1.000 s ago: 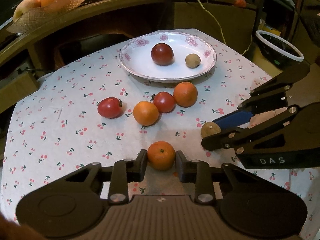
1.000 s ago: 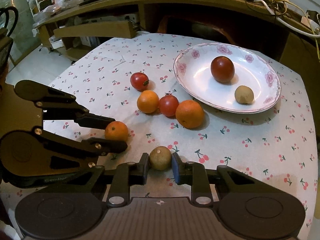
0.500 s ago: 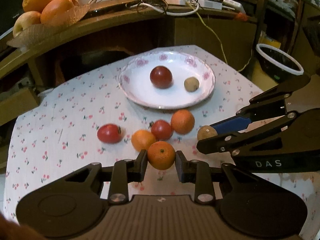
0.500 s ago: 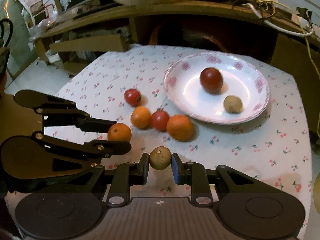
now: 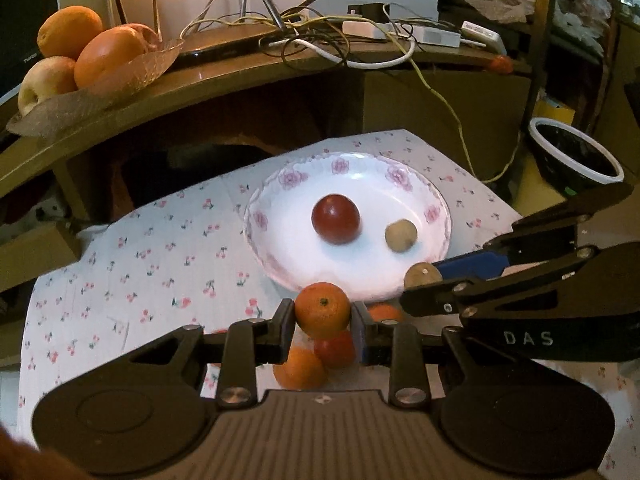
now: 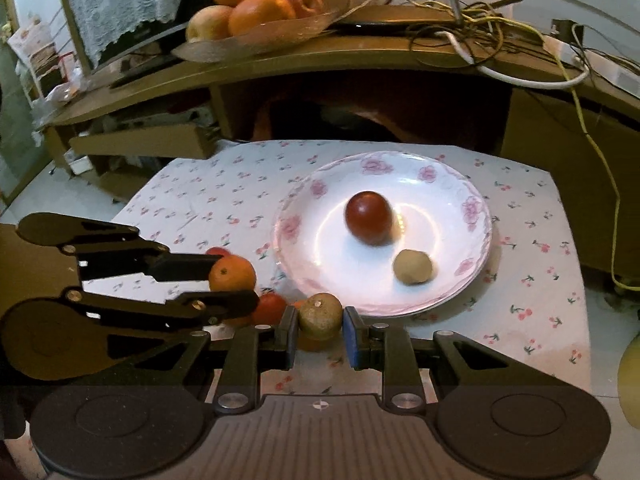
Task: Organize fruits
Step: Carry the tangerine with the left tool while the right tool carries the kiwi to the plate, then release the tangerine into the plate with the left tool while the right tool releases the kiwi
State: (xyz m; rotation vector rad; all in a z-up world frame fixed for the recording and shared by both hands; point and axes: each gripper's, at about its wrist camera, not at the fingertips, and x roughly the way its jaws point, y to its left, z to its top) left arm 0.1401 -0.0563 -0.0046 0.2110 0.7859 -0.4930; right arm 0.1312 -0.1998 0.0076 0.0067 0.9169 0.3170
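Note:
My left gripper [image 5: 322, 320] is shut on a small orange [image 5: 322, 310] and holds it above the table, just short of the white flowered plate [image 5: 436, 208]. My right gripper [image 6: 320, 326] is shut on a small brown round fruit [image 6: 320, 315], also lifted near the plate's [image 6: 476, 216] front rim. The plate holds a dark red tomato [image 5: 335, 219] and a second brown fruit [image 5: 401, 235]. Below the left gripper lie an orange [image 5: 298, 368], a red tomato [image 5: 335, 350] and another orange [image 5: 384, 313], partly hidden. The right gripper shows in the left wrist view [image 5: 420, 280] and the left gripper in the right wrist view [image 6: 236, 284].
The table carries a white cherry-print cloth [image 5: 120, 280]. Behind it a wooden shelf [image 5: 200, 80] holds a glass dish of large fruit [image 5: 80, 56] and tangled cables [image 5: 320, 40]. A black bowl with a white rim [image 5: 576, 156] sits to the right off the table.
Both grippers have lifted their fruit off the cloth and moved forward toward the plate. The loose fruits on the cloth now lie under the left gripper.

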